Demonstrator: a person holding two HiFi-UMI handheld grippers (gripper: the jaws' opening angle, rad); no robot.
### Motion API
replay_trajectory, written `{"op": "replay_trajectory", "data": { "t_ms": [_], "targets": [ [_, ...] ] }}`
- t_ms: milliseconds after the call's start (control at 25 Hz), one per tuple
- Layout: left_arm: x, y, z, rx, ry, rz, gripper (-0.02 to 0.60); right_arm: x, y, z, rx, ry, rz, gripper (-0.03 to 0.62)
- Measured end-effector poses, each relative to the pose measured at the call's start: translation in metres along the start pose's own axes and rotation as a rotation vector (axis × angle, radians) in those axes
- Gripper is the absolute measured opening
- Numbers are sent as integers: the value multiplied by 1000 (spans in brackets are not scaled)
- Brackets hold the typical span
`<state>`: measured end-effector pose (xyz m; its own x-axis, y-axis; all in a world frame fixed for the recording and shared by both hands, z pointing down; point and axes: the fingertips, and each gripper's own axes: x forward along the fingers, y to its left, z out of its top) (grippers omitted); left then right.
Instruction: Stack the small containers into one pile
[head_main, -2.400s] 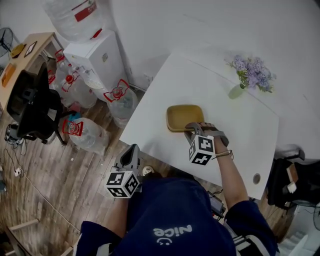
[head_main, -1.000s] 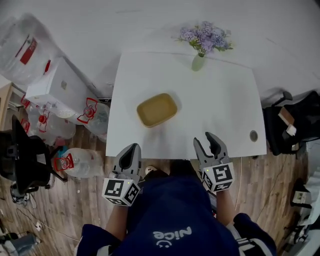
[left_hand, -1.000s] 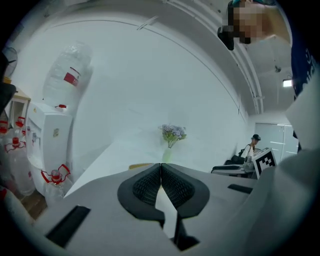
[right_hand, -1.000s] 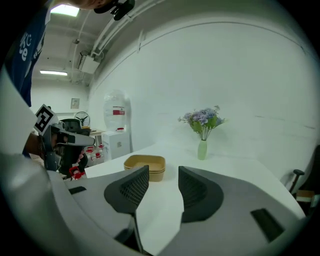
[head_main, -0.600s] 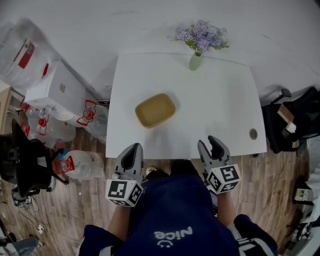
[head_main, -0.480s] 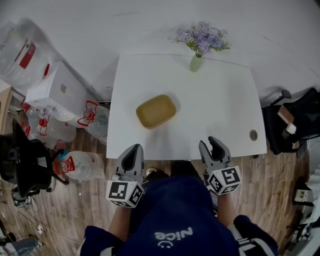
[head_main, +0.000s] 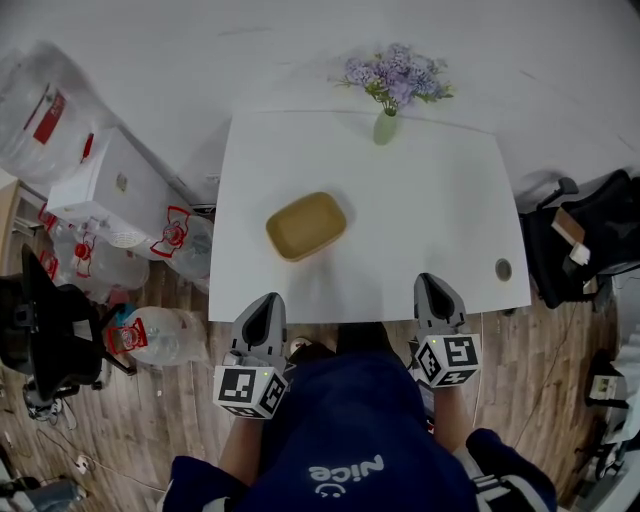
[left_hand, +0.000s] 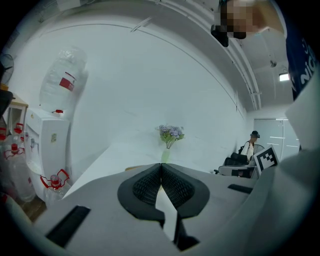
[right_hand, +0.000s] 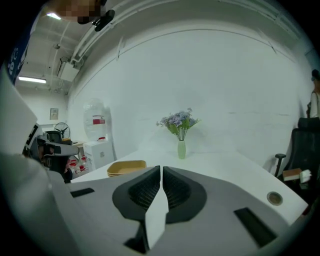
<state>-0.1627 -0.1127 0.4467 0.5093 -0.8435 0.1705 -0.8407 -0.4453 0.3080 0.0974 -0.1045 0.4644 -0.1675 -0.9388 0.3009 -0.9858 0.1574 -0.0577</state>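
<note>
A shallow yellow container pile (head_main: 306, 225) rests on the white table (head_main: 430, 210), left of its middle; it shows in the right gripper view as a yellow container (right_hand: 126, 167) at left. My left gripper (head_main: 262, 309) is shut and empty, held off the table's near edge. My right gripper (head_main: 437, 293) hovers at the near edge toward the right; its jaws have just been closing and now stand shut with nothing between them. Both grippers are well apart from the container.
A green vase of purple flowers (head_main: 386, 125) stands at the table's far edge. A cable hole (head_main: 503, 269) sits near the right corner. Water jugs (head_main: 155, 333) and a white dispenser (head_main: 110, 185) stand left of the table; a black chair (head_main: 590, 230) is at right.
The right gripper let go of the yellow container and drew back to the near table edge. Its jaws went from wide open to shut. The left gripper stayed put.
</note>
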Motion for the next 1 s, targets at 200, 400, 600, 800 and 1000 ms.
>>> {"op": "replay_trajectory", "data": {
  "t_ms": [200, 400, 600, 800, 1000],
  "targets": [
    [9, -2, -5, 28, 32, 13, 20, 5, -8, 8, -25, -16, -19, 54],
    [13, -2, -5, 29, 51, 23, 20, 7, -11, 8, -6, -19, -16, 52],
    [15, -2, -4, 47, 53, 15, 20, 11, -6, 6, -31, -6, -6, 52],
    [15, 5, -6, 53, 71, 47, 20, 10, -4, 2, -37, 7, -5, 52],
    [9, 6, -6, 55, 72, 23, 20, 12, 0, 0, -42, 9, -3, 52]
  ]
}}
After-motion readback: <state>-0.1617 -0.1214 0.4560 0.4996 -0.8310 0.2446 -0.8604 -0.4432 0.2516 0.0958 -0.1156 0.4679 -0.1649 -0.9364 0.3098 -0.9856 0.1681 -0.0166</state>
